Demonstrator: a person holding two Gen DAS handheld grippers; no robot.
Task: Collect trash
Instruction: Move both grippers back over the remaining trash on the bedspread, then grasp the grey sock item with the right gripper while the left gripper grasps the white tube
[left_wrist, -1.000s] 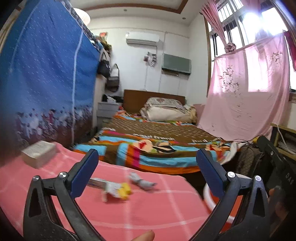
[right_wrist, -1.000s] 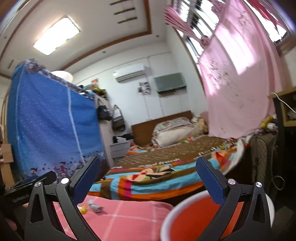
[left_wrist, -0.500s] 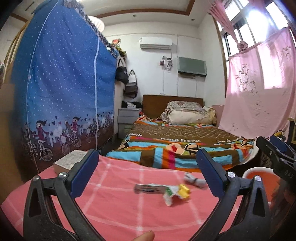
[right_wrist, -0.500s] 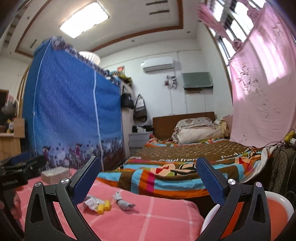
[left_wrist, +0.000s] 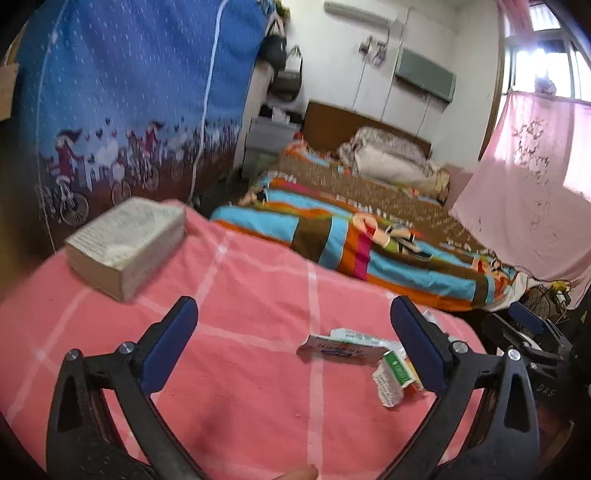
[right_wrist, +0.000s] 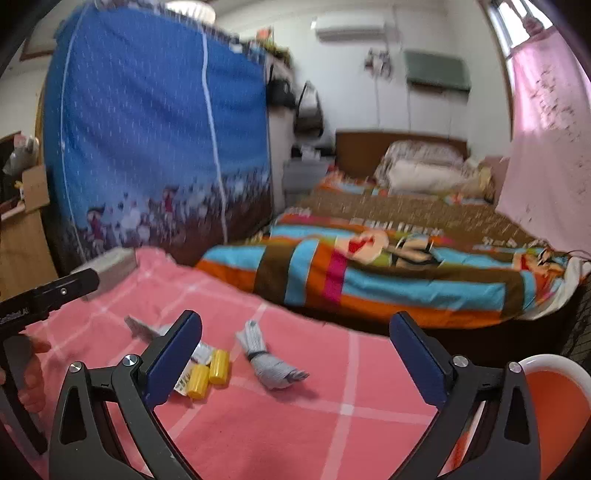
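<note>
— Two grippers over the pink checked cloth (left_wrist: 240, 295), how do they stand?

— Both have their jaws spread wide with nothing between the blue pads. The left gripper (left_wrist: 295, 347) hovers above the cloth, and the right gripper (right_wrist: 295, 354) does the same further to the right.

— Where is the trash?

— On the cloth, in one loose cluster. From the left wrist view, a flat silver wrapper (left_wrist: 338, 349) with blue and red print lies just inside the right-hand finger, and a crumpled white and green wrapper (left_wrist: 391, 376) sits beside it, partly hidden by that finger. From the right wrist view, two small yellow cylinders (right_wrist: 208, 373) lie side by side next to the left-hand finger, touching some white paper scraps (right_wrist: 201, 352). A twisted grey bundle (right_wrist: 267, 358) lies near them, a little apart to the right.

— And a bin?

— An orange bin with a white rim (right_wrist: 546, 362) shows at the lower right of the right wrist view, beside the cloth's edge.

— Anything else there?

— A pack of paper tissues (left_wrist: 127, 243) rests on the far left corner of the cloth, well apart from the trash. Behind it hangs a blue wardrobe cover (right_wrist: 159, 129), and a bed with a striped blanket (right_wrist: 369, 269) lies beyond
</note>
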